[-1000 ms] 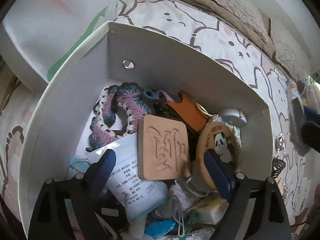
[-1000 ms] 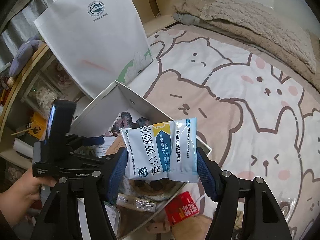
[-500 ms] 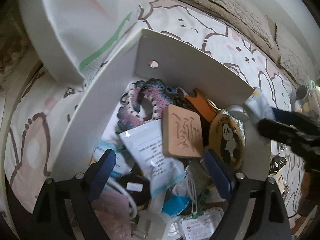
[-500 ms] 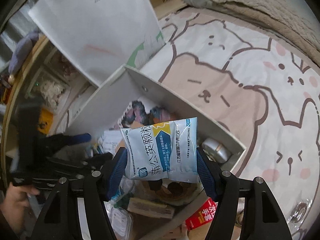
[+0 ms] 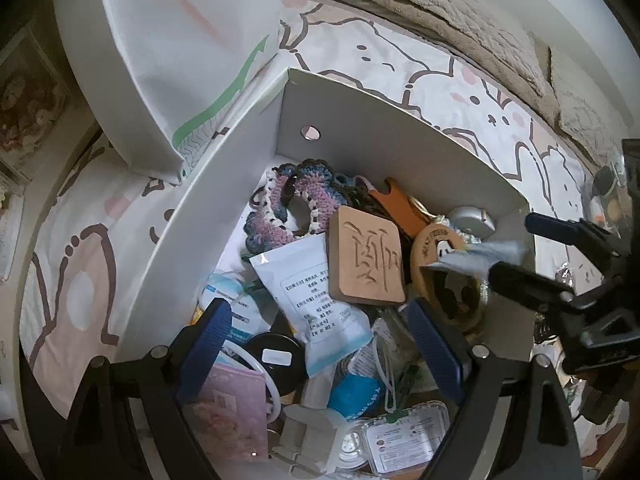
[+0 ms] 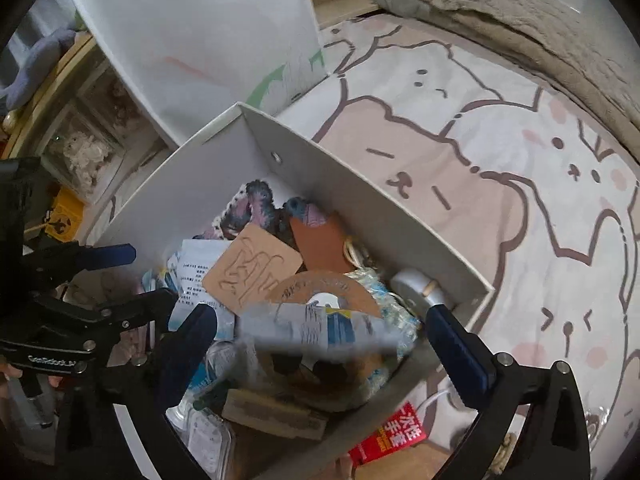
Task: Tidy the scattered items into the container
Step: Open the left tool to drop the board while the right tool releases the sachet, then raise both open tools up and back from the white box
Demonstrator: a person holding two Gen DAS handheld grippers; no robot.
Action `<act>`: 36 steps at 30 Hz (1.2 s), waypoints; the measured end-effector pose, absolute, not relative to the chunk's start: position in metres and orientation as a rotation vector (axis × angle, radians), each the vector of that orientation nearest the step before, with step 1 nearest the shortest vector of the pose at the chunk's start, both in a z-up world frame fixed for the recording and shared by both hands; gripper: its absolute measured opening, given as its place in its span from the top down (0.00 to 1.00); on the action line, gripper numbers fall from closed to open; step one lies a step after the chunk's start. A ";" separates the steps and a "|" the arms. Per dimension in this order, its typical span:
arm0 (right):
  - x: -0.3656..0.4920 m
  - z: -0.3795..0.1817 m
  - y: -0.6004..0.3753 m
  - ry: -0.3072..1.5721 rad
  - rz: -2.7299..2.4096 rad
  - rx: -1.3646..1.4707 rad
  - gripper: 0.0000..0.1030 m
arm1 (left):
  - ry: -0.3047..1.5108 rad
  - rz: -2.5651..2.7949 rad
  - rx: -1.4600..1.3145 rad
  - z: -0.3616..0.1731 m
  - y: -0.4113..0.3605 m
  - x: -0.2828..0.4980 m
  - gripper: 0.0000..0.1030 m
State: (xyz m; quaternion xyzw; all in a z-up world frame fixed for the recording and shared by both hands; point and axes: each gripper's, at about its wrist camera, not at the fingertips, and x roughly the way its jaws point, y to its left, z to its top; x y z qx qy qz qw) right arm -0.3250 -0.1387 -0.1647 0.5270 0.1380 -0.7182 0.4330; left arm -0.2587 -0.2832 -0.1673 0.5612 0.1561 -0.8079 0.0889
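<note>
- Right wrist view: your right tool (image 6: pixel 320 340) is opening right now. The blue and white packet (image 6: pixel 316 330) sits between its fingers, blurry, and looks like it is dropping free over the white box (image 6: pixel 360 196).
- The packet is just below the tool's tips, over the round wooden panda disc (image 6: pixel 320 288) and right beside the square wooden tile (image 6: pixel 252 270).
- In the left wrist view, your left tool (image 5: pixel 320 344) is wide open with nothing in it. It hangs over the near end of the box, above a white packet (image 5: pixel 320 300) and a black round lid (image 5: pixel 272 354).
- The blue and white packet is light, thin and floppy. It will bend and may slide, since it looks shiny. If you must take it again, pinch it by a flat edge, not the puffy middle.
- The wooden tile and disc look hard and stiff. They won't squash.
- The knitted yarn piece (image 5: pixel 280 216), far past the left tool's tips, is soft and squishy.
- A red packet (image 6: pixel 394 436) lies outside the box, on the bed under your right tool. It looks thin and light too. I think it needs picking up next, by its edge.
</note>
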 end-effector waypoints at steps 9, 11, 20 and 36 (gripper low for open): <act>-0.321 -0.150 -0.131 0.312 -1.832 1.305 0.00 | 0.450 -2.434 1.602 -0.156 -0.282 -0.254 0.01; -0.319 -0.146 -0.129 0.302 -1.843 1.299 0.00 | 0.455 -2.443 1.594 -0.154 -0.280 -0.253 0.00; -0.309 -0.128 -0.109 0.256 -1.900 1.266 0.00 | 0.437 -2.478 1.539 -0.135 -0.275 -0.240 0.00; -0.274 -0.095 -0.059 0.184 -2.025 1.170 0.00 | 0.317 -2.619 1.312 -0.089 -0.244 -0.203 0.00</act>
